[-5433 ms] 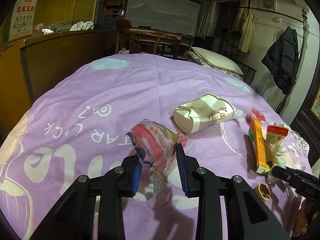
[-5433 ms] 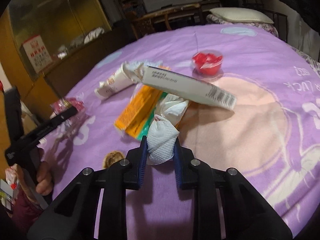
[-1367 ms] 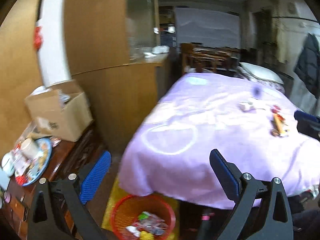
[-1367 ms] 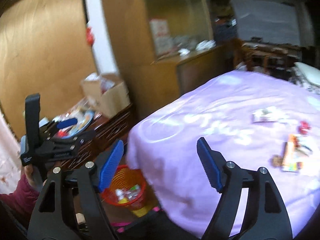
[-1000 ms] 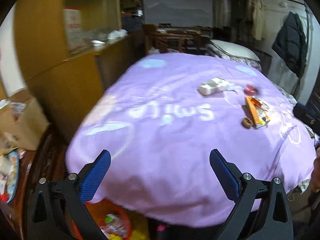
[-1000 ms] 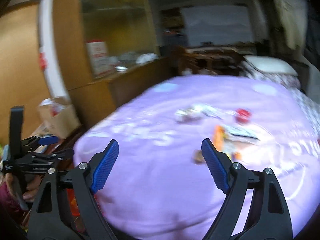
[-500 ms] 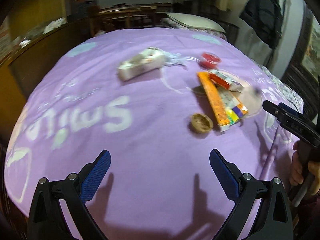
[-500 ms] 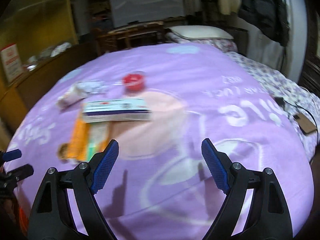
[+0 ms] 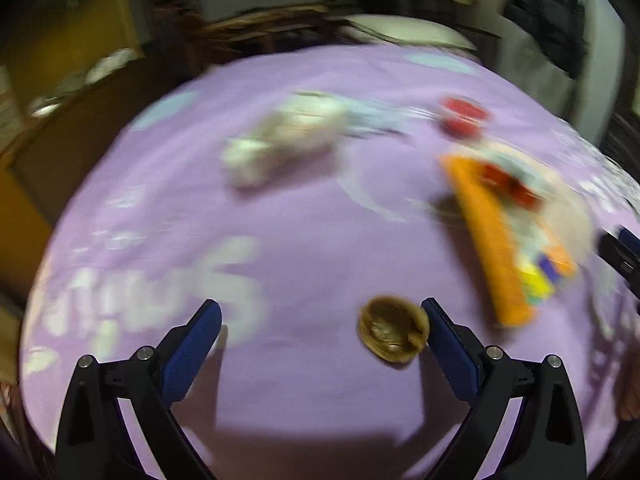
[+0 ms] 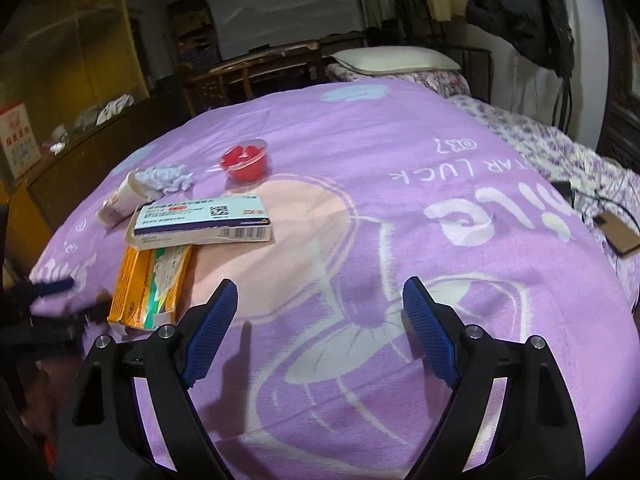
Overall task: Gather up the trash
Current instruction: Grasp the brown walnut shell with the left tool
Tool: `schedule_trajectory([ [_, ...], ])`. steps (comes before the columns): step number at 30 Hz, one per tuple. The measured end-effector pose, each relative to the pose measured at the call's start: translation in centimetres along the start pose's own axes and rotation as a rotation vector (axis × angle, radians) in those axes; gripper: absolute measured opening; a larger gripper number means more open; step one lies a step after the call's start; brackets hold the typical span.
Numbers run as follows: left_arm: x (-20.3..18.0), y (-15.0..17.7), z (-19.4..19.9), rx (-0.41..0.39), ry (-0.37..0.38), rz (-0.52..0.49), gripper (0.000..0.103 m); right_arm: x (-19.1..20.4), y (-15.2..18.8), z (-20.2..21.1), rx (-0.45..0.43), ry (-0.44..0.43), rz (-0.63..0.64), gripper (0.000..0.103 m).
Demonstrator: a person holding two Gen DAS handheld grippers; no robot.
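Observation:
Trash lies on a purple bedspread (image 10: 400,160). My left gripper (image 9: 320,316) is open just above the cover, and a brown nutshell (image 9: 393,332) sits by the inner side of its right finger. Beyond it lie a crushed white paper cup (image 9: 288,136), an orange box (image 9: 496,236) and a small red cup (image 9: 462,116); this view is blurred. My right gripper (image 10: 316,296) is open over bare bedspread, nothing between its fingers. To its left are the orange box (image 10: 148,284), a white and blue carton (image 10: 204,224) on top of it, the red cup (image 10: 246,160) and the paper cup (image 10: 132,196).
A pillow (image 10: 396,60) and dark wooden furniture (image 10: 256,68) stand beyond the bed. A wooden cabinet (image 10: 60,92) runs along the left. A phone on a cable (image 10: 618,234) lies at the bed's right edge. A dark coat (image 10: 516,8) hangs at the back right.
Both grippers swung from the floor basket back over the bed and dropped toward it. The left closed in on the nutshell; the right has held still for the last half second.

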State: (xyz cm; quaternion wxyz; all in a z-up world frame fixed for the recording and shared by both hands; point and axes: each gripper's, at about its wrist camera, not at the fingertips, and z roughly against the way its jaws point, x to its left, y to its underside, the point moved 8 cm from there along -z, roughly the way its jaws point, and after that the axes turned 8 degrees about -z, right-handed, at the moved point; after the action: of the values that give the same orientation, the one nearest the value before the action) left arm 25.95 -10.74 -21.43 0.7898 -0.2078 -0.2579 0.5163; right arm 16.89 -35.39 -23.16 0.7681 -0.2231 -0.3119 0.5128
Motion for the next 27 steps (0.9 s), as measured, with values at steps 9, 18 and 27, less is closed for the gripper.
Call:
schedule_trajectory([
  [9,2.5,2.2,1.0,-0.051,0.125,0.090,0.097,0.2,0.0,0.1,0.001,-0.008,0.003,0.082],
  [18,0.0,1.8,0.4,-0.062,0.098,0.042,0.097,0.3,0.1,-0.1,0.016,-0.015,0.010,0.082],
  [27,-0.9,1.7,0.6,-0.083,0.149,0.026,0.050,0.3,0.2,-0.2,0.025,-0.018,0.011,0.082],
])
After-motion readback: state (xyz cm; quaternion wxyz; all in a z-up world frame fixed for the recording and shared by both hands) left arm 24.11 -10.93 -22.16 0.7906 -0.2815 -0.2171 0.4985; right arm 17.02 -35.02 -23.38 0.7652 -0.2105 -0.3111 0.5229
